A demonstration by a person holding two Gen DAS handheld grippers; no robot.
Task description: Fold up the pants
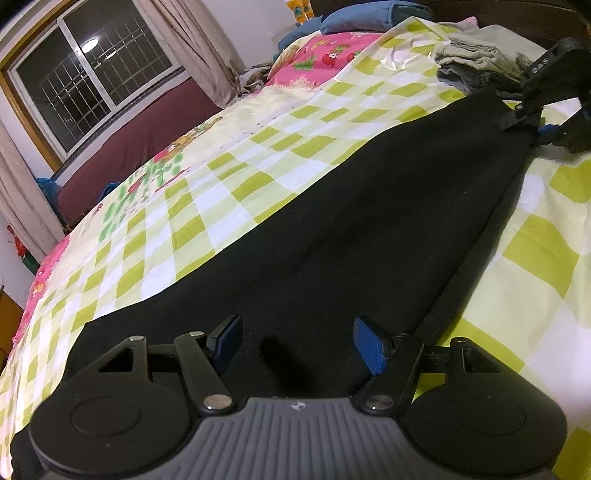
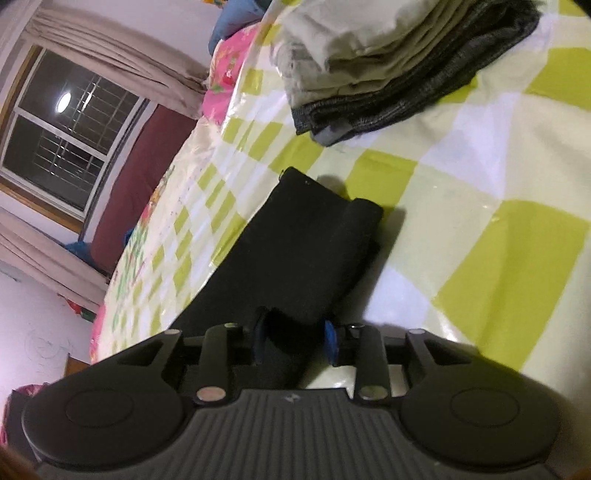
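Observation:
Black pants (image 1: 332,229) lie stretched out flat on the checked bedsheet (image 1: 177,229). My left gripper (image 1: 299,343) is open just above the near, wide end of the pants, with cloth between its blue pads (image 1: 369,347) but not pinched. My right gripper (image 2: 295,338) is shut on the narrow leg end of the pants (image 2: 295,243). It also shows in the left wrist view (image 1: 532,122) at the far end of the pants.
A stack of folded beige and grey clothes (image 2: 388,62) lies on the bed just beyond the leg end, also in the left wrist view (image 1: 476,62). A blue pillow (image 1: 369,16) is at the head. A window (image 1: 96,81) and curtains stand at left.

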